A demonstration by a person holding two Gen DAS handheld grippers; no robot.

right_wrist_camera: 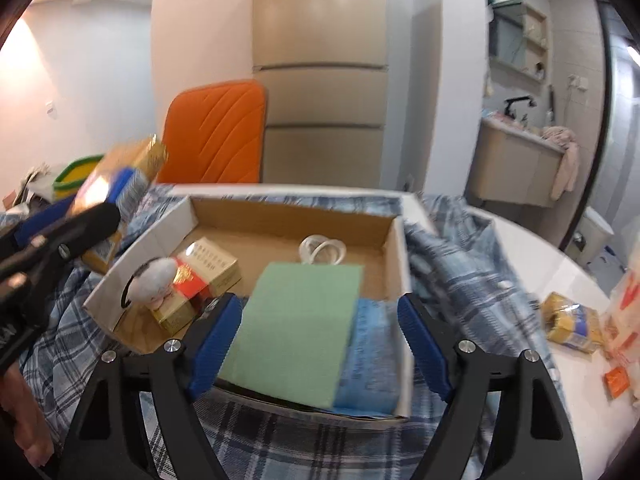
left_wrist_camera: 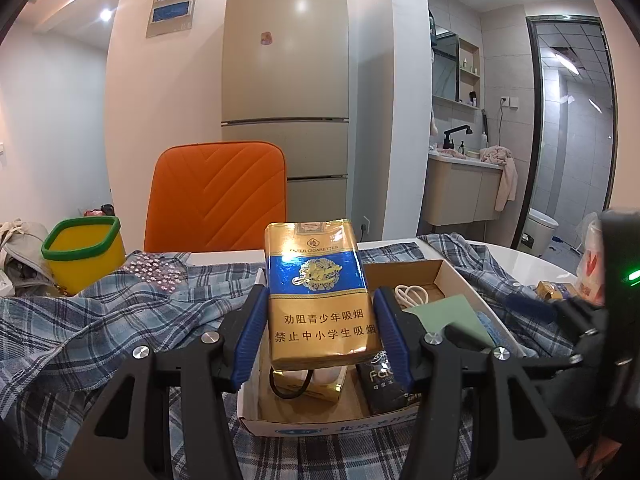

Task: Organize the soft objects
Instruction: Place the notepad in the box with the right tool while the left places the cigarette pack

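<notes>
The left gripper (left_wrist_camera: 320,312) clamped a gold-and-blue cigarette pack (left_wrist_camera: 320,292) above the cardboard box (right_wrist_camera: 184,216), probably to drop it inside; the right gripper (right_wrist_camera: 320,320) stood open over the green card (right_wrist_camera: 296,312) there.

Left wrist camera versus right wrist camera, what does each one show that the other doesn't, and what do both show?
Only the left wrist view shows the left gripper from behind, shut on the gold and blue cigarette pack, plus a dark packet in the box.

Only the right wrist view shows the right gripper open over the green paper bag and the blue tissue pack beside it.

Both show the cardboard box, plaid cloth, orange chair, fridge and yellow bin.
</notes>
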